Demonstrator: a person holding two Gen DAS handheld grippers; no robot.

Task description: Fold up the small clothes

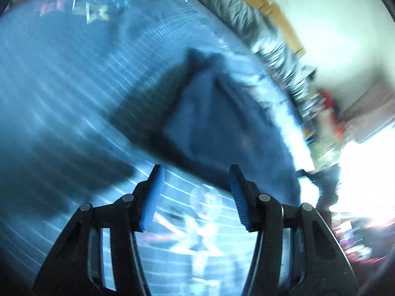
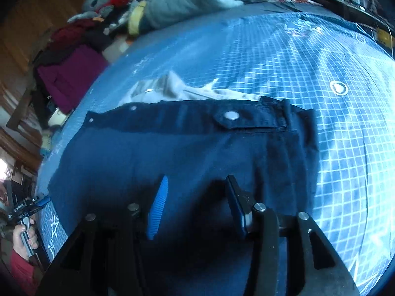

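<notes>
A dark blue garment (image 2: 187, 148) with a waistband and a metal snap (image 2: 231, 116) lies flat on the blue grid mat (image 2: 308, 69). My right gripper (image 2: 197, 182) hovers over its near part, fingers apart, and no cloth is pinched between the pads. The left wrist view is blurred. It shows the same dark garment (image 1: 209, 113) ahead of my left gripper (image 1: 195, 172), which is open over the mat (image 1: 61, 86) with nothing between its fingers. In the right wrist view the left gripper (image 2: 42, 201) sits at the mat's left edge, held by a hand (image 2: 23, 236).
A pale crumpled cloth (image 2: 167, 88) lies just behind the dark garment. A grey quilted jacket (image 2: 197, 0) runs along the mat's far edge. A purple item (image 2: 69, 74) and piled clothes sit off the left side, and bare mat stretches to the right.
</notes>
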